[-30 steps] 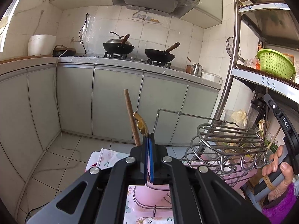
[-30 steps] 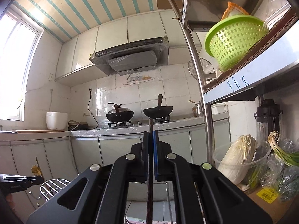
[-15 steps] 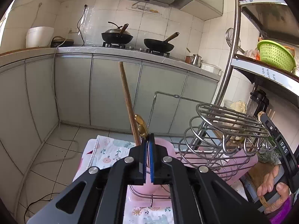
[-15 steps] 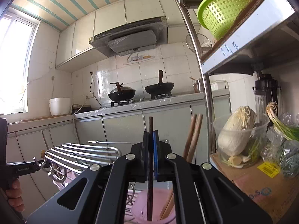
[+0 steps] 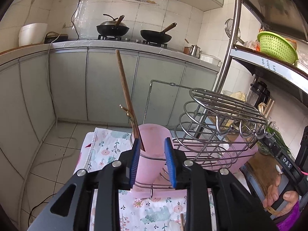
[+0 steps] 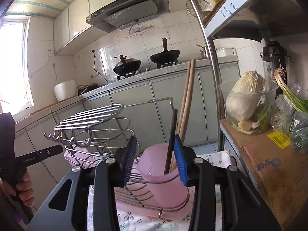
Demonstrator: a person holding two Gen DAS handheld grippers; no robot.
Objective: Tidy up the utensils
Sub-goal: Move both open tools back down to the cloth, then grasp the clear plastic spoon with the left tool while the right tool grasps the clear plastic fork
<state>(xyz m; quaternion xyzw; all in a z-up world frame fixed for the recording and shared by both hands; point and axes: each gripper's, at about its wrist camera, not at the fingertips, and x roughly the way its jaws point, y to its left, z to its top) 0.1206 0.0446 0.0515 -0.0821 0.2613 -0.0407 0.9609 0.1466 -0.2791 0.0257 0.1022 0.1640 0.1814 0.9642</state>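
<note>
While both grippers open, three chopsticks [image 6: 185, 104] fill one pink cup [image 6: 163, 181].

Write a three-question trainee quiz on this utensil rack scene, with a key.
1. True or false: the brown stick stands in the pink cup.
2. Which stands in the pink cup in the right wrist view? A) a ladle B) a dark chopstick and two light wooden sticks C) nothing
3. Fill in: the cups sit in a metal wire ___.

Key: 1 true. 2 B. 3 rack.
</note>
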